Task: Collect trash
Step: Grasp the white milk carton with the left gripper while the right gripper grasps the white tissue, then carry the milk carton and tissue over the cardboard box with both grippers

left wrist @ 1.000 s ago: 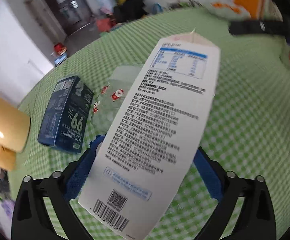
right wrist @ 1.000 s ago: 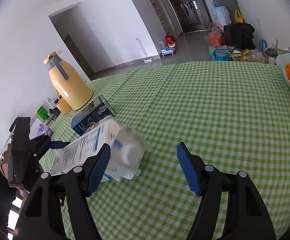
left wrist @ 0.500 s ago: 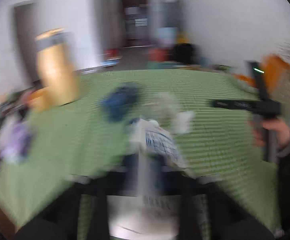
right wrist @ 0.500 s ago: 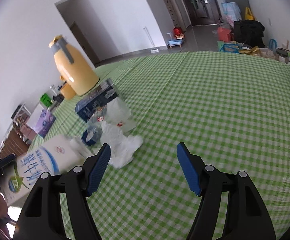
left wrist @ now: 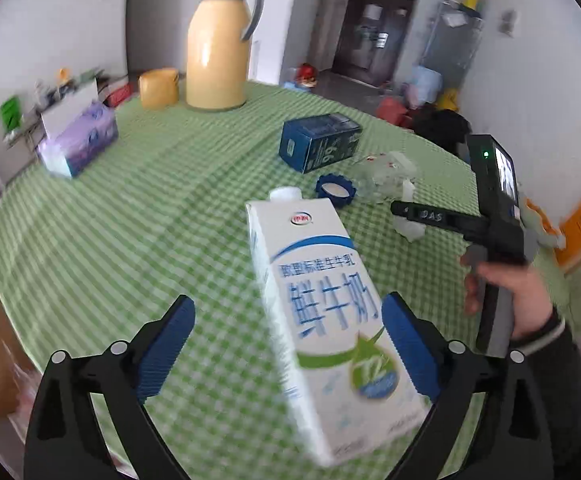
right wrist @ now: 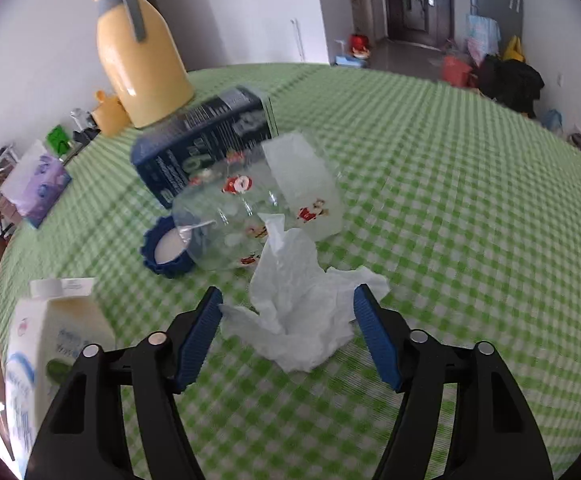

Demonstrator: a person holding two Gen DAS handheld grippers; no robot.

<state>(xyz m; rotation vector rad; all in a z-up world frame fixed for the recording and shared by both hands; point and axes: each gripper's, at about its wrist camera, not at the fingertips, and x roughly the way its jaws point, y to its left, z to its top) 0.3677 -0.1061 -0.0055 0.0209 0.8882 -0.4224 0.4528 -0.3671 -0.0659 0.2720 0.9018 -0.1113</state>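
The big stiff milk box [left wrist: 322,320] hangs loose over the surface [left wrist: 130,220] in the left tongs [left wrist: 288,300], which just opened wide, and only the right view shows the soft, light tissue [right wrist: 290,320] lying between the right tongs [right wrist: 288,292], which are closing but not squeezing yet, so pinch its middle.

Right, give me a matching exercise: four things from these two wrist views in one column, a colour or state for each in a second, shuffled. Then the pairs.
Things:
1. milk carton
2. crumpled tissue
3. thermos jug
4. clear plastic jar

States:
A. on its side, blue lid on
B. standing upright, yellow
C. between the left gripper's wide-open jaws
D. lying between the right gripper's fingers, not pinched

Pairs: 1-C, 2-D, 3-B, 4-A
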